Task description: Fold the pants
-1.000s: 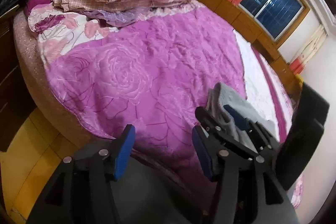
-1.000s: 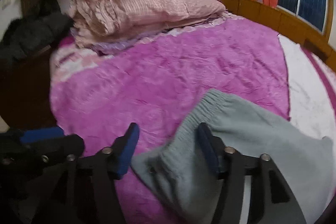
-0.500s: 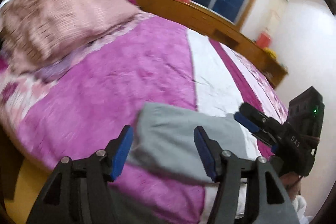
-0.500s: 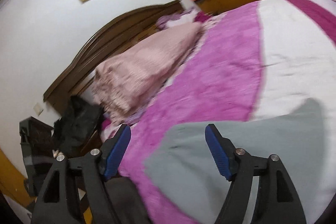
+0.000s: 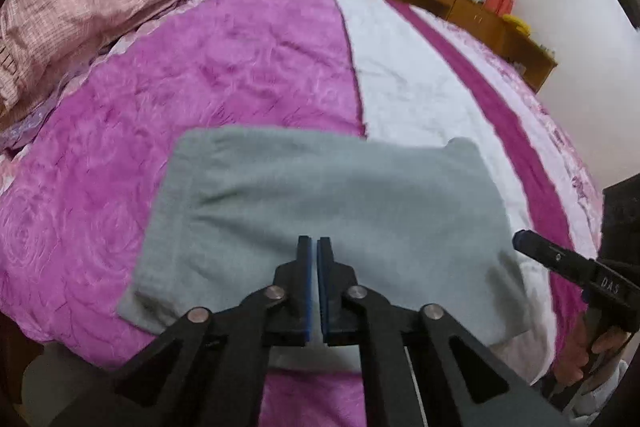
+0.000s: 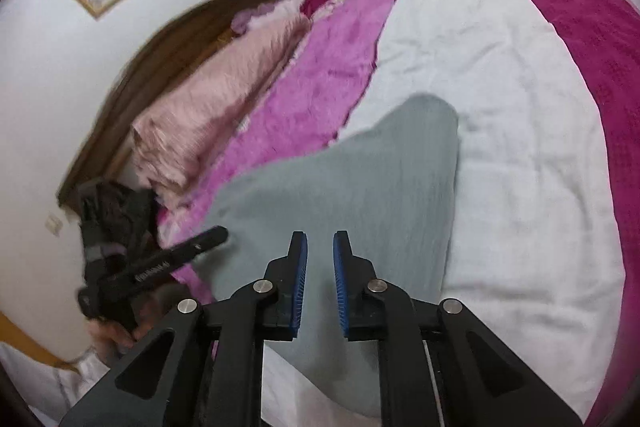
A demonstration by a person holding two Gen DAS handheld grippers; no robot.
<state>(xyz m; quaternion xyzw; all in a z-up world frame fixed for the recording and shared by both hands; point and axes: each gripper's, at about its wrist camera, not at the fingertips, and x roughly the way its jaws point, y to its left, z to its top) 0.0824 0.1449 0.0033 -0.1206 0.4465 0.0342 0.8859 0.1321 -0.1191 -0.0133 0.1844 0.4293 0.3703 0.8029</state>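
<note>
— Most done? The grey pants [image 5: 332, 203] lie as a compact rectangle on the bed [image 5: 224, 67].
— Seemingly; layers are hard to see. Left gripper [image 5: 314, 247] nearly closed, empty; right gripper [image 6: 320, 247] slightly apart, empty.

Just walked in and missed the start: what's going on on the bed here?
A person is folding grey pants on the bed, with a handheld claw in each hand. The pants lie flat as a folded rectangle across the purple blanket and the white sheet. The left claw hangs over them with its jaws nearly together and nothing between them. The right claw is slightly open, also empty.
</note>
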